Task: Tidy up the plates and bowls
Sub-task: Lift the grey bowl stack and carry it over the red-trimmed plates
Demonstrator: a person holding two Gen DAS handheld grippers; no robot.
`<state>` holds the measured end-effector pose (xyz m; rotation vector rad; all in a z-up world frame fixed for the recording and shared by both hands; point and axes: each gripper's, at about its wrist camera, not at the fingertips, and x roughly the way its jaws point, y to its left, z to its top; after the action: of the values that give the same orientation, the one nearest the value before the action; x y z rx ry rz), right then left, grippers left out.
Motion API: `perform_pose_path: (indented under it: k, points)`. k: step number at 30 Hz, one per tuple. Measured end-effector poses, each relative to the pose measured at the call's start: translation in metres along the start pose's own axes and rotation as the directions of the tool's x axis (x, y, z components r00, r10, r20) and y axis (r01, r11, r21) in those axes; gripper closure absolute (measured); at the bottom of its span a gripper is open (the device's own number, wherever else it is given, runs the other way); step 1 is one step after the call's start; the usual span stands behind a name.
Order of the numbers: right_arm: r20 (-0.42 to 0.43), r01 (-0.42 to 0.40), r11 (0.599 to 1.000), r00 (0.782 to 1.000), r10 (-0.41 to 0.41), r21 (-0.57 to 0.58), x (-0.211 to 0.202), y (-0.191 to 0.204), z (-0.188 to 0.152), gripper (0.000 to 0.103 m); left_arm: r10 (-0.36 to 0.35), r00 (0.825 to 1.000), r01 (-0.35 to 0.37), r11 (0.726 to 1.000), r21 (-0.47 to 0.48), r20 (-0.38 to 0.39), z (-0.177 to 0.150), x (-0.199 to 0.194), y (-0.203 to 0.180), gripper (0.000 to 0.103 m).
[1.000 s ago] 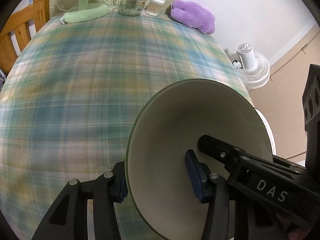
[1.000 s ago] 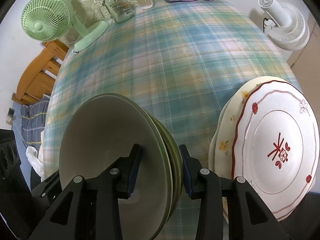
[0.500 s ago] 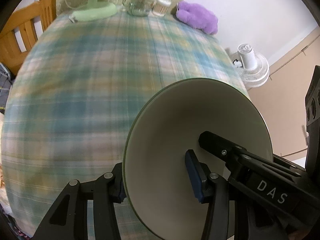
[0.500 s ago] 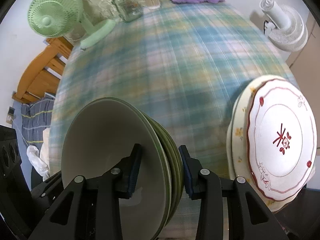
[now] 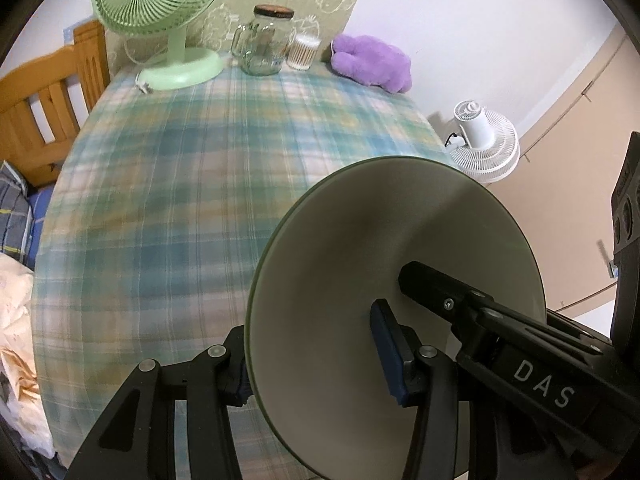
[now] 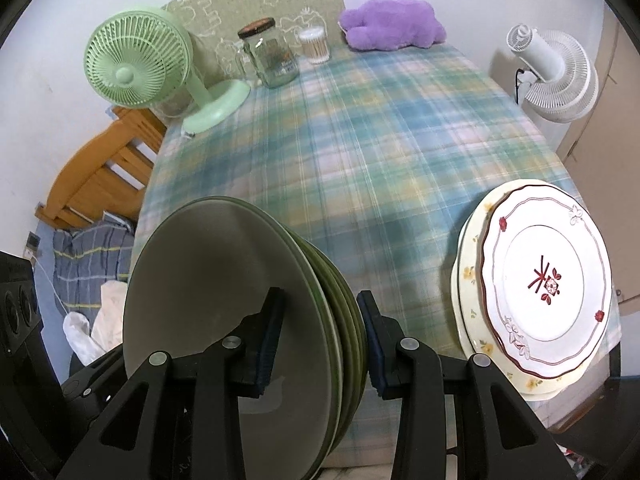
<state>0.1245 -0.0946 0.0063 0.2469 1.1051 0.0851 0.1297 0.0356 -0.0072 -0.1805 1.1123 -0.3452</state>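
A stack of grey-green plates [image 6: 200, 280] hangs tilted above the near edge of the plaid table [image 6: 360, 152]. Both grippers clamp it from opposite sides. In the right wrist view my right gripper [image 6: 320, 340] is shut on the stack, one pad on the top face and one under the lowest plate. The left wrist view shows the same stack [image 5: 380, 240] with my left gripper [image 5: 316, 364] shut on its rim, and the right gripper's finger [image 5: 460, 304] lies across the plate face. Two white patterned plates [image 6: 548, 280] sit stacked at the table's near right edge.
At the table's far end stand a green desk fan [image 6: 136, 68], a glass jar [image 6: 272, 56], a cotton-swab tub [image 6: 316, 44] and a purple plush toy [image 6: 392, 24]. A white floor fan [image 6: 552, 68] stands off the right side. A wooden chair [image 6: 100, 176] is at the left.
Both grippers have risen with the green plate stack, so the table looks farther away and the far-end objects have come more fully into view. The white plates have stayed on the table.
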Motion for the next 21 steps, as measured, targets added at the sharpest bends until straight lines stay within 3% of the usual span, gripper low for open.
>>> perform_pose_path:
  k: [8, 21]
  points:
    - [0.028, -0.035, 0.999, 0.999, 0.036, -0.015, -0.006, -0.011, 0.001, 0.062, 0.031, 0.999, -0.031, 1.000, 0.000, 0.027, 0.000, 0.001, -0.015, 0.054]
    - [0.007, -0.060, 0.997, 0.998, 0.060, -0.056, -0.020, -0.057, 0.015, 0.062, 0.060, 0.998, -0.058, 0.997, -0.049, 0.036, -0.001, 0.013, -0.063, 0.054]
